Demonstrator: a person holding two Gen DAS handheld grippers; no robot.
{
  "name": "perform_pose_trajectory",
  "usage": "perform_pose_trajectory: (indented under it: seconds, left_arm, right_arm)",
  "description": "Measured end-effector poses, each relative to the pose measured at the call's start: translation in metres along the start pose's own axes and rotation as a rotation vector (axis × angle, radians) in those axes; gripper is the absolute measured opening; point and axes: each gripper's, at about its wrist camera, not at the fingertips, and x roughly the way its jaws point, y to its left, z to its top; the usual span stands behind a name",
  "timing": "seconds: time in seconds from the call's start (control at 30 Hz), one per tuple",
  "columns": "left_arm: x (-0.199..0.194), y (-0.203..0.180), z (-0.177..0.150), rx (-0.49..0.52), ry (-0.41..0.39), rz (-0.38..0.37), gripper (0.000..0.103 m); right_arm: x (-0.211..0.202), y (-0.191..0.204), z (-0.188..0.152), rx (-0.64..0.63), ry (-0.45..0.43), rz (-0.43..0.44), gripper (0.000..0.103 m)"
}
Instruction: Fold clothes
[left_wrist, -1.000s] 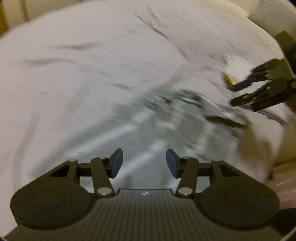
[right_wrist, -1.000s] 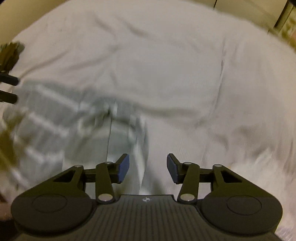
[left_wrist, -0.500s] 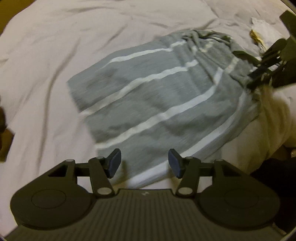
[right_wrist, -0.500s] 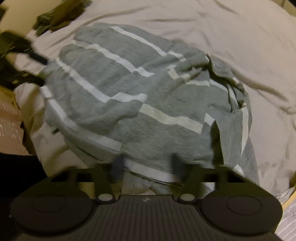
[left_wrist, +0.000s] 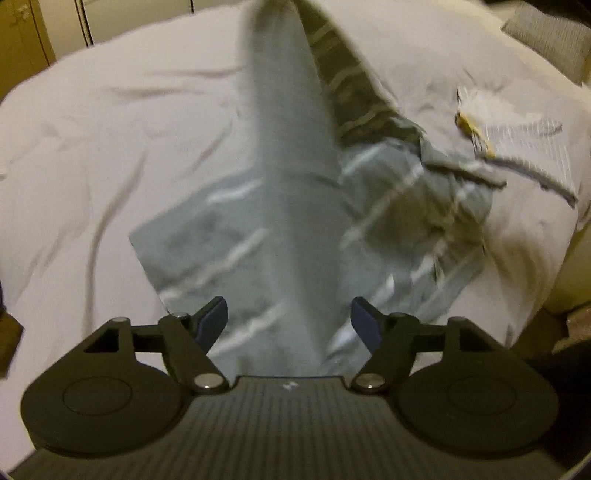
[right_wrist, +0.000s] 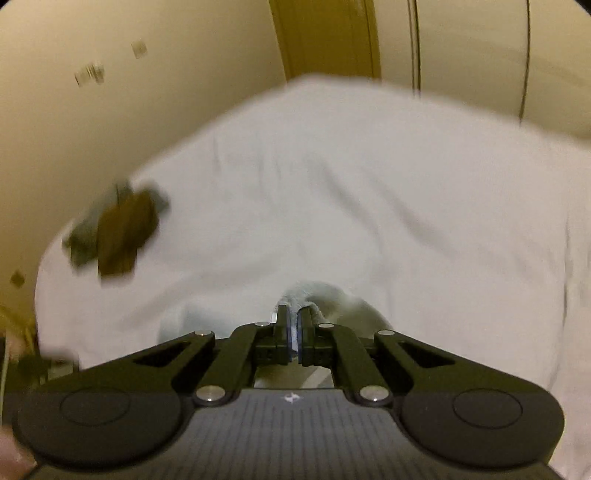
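The grey striped garment (left_wrist: 295, 206) lies partly spread on the white bed (left_wrist: 110, 147), its near half flat on the sheet while one part rises in a taut, blurred peak toward the far top of the left wrist view, drawn up out of sight. The right gripper (right_wrist: 294, 328) has its jaws pinched tight on a thin fold of pale grey cloth, so it looks to be the one lifting that peak. The left gripper (left_wrist: 288, 321) hangs over the near hem with its jaws opening; cloth lies below and between them, but the pads do not press on it. The fabric looks light, soft and limp: it drapes and bunches at the right side, near a white and yellow item (left_wrist: 476, 129), and will sag wherever unsupported. A hem corner or seam edge seems the best hold, since a mid-panel pinch would likely just gather wrinkles
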Motion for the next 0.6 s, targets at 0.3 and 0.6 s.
perform_pose_trajectory:
  seconds: [0.3,0.6]
  left_arm:
    - [0.008,0.040,0.012,-0.043,0.005,0.108,0.071]
    - [0.055,-0.013,0.083,0.376,-0.080,-0.094,0.071]
  right_arm:
    - [0.037,0.002,0.026,-0.018,-0.031,-0.084,0.030]
    - [-0.046,-0.060,-0.198,0.469,0.315,-0.410,0.036]
